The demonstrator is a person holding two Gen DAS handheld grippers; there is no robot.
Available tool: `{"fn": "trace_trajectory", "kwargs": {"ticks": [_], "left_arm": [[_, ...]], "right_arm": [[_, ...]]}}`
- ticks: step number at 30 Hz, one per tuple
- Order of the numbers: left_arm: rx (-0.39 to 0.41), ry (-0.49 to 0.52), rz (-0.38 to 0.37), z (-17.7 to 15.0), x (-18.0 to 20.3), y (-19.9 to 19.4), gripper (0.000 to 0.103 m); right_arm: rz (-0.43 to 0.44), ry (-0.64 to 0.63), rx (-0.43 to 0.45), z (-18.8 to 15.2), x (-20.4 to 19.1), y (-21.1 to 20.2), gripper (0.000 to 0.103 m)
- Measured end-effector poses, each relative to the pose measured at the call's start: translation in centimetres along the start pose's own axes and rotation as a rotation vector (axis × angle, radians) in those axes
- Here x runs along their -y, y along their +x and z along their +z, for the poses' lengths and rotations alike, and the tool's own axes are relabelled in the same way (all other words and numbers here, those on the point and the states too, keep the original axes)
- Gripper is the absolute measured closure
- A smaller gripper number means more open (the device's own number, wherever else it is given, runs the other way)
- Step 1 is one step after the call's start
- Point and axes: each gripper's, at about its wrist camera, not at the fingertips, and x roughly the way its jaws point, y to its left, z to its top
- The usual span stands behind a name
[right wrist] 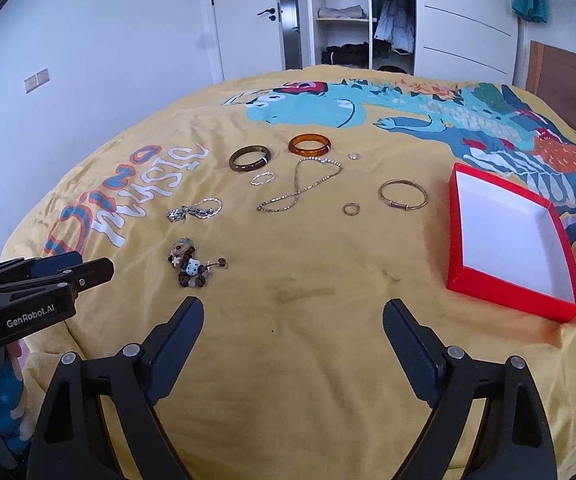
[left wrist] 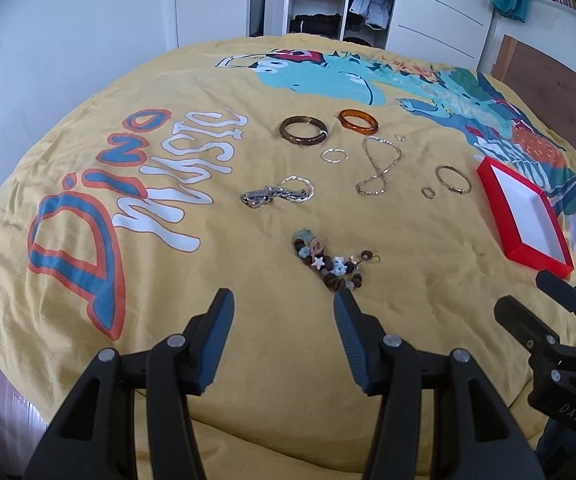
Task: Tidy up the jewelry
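Left claw (left wrist: 283, 300) is held wide open, nothing gripped — it hovers over the yellow bedspread (left wrist: 247, 360), just short of the bead bracelet (left wrist: 330, 260). Right claw (right wrist: 292, 310) is also spread wide and empty, over bare fabric at the near edge of the bed. Each claw is seen at the edge of the other's view: right one at lower right in the left view, left one at left in the right view.

Jewelry is laid out loose on the bedspread, pieces apart from one another:
- dark brown bangle (left wrist: 303, 130) and amber bangle (left wrist: 358, 121) side by side at the far row
- small silver ring (left wrist: 399, 137) just right of the amber bangle
- thin silver hoop (left wrist: 333, 155) just near of the brown bangle
- gold chain (left wrist: 379, 167) lying in a figure-eight, centre
- silver bracelet (left wrist: 277, 194) with a chunky pendant, left of the chain
- gold bangle (left wrist: 453, 179) with a small gold ring (left wrist: 428, 192) beside it, right of the chain
- bead bracelet nearest, bunched in a heap

Red box (right wrist: 510, 240) with white lining is set at the right, open, nothing seen inside — well apart from the beads, near the gold bangle. A wardrobe (right wrist: 352, 12) and a door (right wrist: 247, 16) are seen beyond the bed.
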Motion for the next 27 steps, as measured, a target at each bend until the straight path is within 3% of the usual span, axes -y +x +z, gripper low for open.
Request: {"fn": "trace_trajectory", "kwargs": {"ticks": [5, 16, 22, 24, 27], "left_arm": [[-0.029, -0.011, -0.034, 0.8, 0.7, 2.1, 0.053], [-0.131, -0.073, -0.063, 1.5, 1.6, 8.9, 0.053], [-0.136, -0.103, -0.089, 1.9, 1.4, 10.5, 0.054], [-0.131, -0.107, -0.095, 1.9, 1.4, 10.6, 0.058], [-0.123, -0.112, -0.105, 2.0, 1.3, 10.6, 0.074]], "right_arm": [[0.037, 0.002, -0.02, 0.0, 0.4, 1.5, 0.021], [0.067, -0.001, -0.04, 0.5, 1.8, 4.3, 0.022], [0.077, 0.008, -0.056, 1.0, 2.3, 6.4, 0.024], [0.084, 0.012, -0.062, 1.1, 2.3, 6.9, 0.027], [0.091, 0.014, -0.067, 1.5, 2.4, 7.7, 0.028]]}}
